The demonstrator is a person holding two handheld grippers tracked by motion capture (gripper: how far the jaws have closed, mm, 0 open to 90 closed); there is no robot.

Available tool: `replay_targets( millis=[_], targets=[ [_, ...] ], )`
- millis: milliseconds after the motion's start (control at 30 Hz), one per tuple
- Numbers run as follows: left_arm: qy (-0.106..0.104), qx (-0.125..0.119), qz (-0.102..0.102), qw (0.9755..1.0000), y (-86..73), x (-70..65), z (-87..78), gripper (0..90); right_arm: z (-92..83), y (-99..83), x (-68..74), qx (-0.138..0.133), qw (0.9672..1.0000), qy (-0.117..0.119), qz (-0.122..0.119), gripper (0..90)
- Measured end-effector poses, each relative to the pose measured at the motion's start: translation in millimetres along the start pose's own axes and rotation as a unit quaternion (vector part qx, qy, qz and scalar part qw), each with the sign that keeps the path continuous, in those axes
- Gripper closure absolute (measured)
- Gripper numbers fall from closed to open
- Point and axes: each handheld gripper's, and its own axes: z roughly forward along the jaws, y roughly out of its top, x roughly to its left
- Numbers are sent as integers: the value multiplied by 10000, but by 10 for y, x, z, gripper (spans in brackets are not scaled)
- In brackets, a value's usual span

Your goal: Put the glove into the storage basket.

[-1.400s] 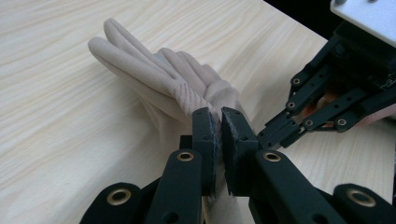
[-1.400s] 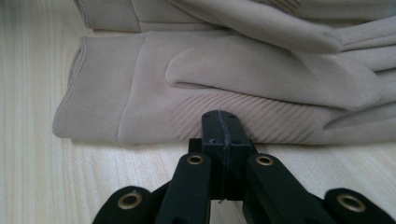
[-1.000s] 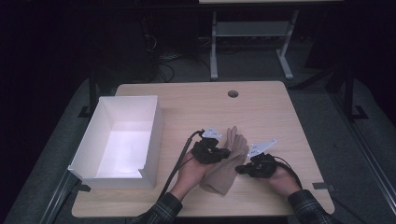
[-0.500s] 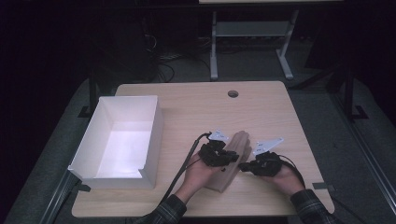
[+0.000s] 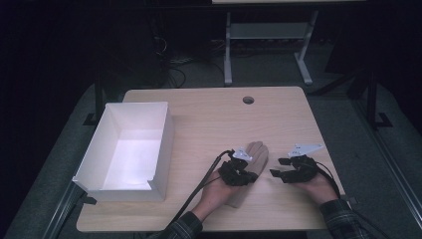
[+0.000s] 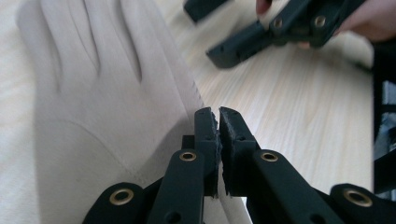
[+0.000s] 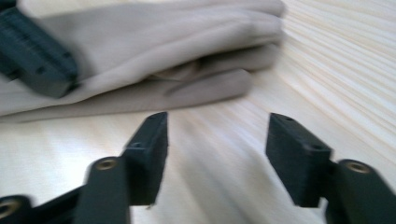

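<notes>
A beige glove [image 5: 257, 151] lies flat on the wooden table [image 5: 209, 119], right of the middle, its fingers pointing away from me. My left gripper [image 5: 250, 175] rests on the glove's near part. In the left gripper view its jaws [image 6: 218, 116] are shut on the glove's [image 6: 93, 93] right edge. My right gripper [image 5: 277, 168] hovers just right of the glove, apart from it. Its jaws [image 7: 217, 135] have just been opening and stand open over bare wood, nothing between them. In that view the glove [image 7: 163, 46] lies folded beyond them.
An open white box [image 5: 166, 134] stands at the table's left side. A round cable hole [image 5: 248, 100] sits near the far edge. One of the right gripper's fingers [image 6: 238, 44] lies close ahead of the left jaws. Black cables trail from both grippers toward me.
The right gripper has let go of the glove, opened, and moved right. The left gripper has shifted toward me with the glove, which now lies narrower.
</notes>
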Motion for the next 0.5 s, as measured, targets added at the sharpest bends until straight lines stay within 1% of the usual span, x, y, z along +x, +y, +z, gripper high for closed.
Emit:
replay_targets(
  millis=[33,100,133,200,267,333,367,400,433,467,500],
  targets=[
    [18,20,-53,10000,-20,9,17,862,12,-7,-16,1,10000,-50,12,334],
    [24,69,-39,10000,-50,44,13,870,27,-16,-35,40,9997,-229,25,297],
    [23,34,-91,10000,-60,46,8,875,34,-22,-44,47,9996,-287,65,286],
    [90,97,-8,9999,-73,61,-26,876,47,-35,-72,48,9991,-411,129,269],
    [160,114,21,9998,-95,72,-57,879,54,-46,-95,40,9985,-521,189,252],
    [200,139,37,9997,-122,95,-97,881,60,-55,-128,41,9981,-581,206,245],
    [224,146,27,9996,-133,105,-117,881,62,-62,-134,40,9978,-603,281,240],
    [246,202,69,9995,-142,118,-143,881,70,-70,-145,24,9977,-622,282,239],
    [284,176,39,9994,-153,119,-158,881,77,-78,-156,32,9977,-621,260,237],
    [316,256,128,9991,-159,133,-187,880,75,-85,-150,28,9975,-635,302,237],
    [334,291,169,9989,-168,138,-208,880,73,-87,-151,25,9975,-629,324,237]
  ],
)
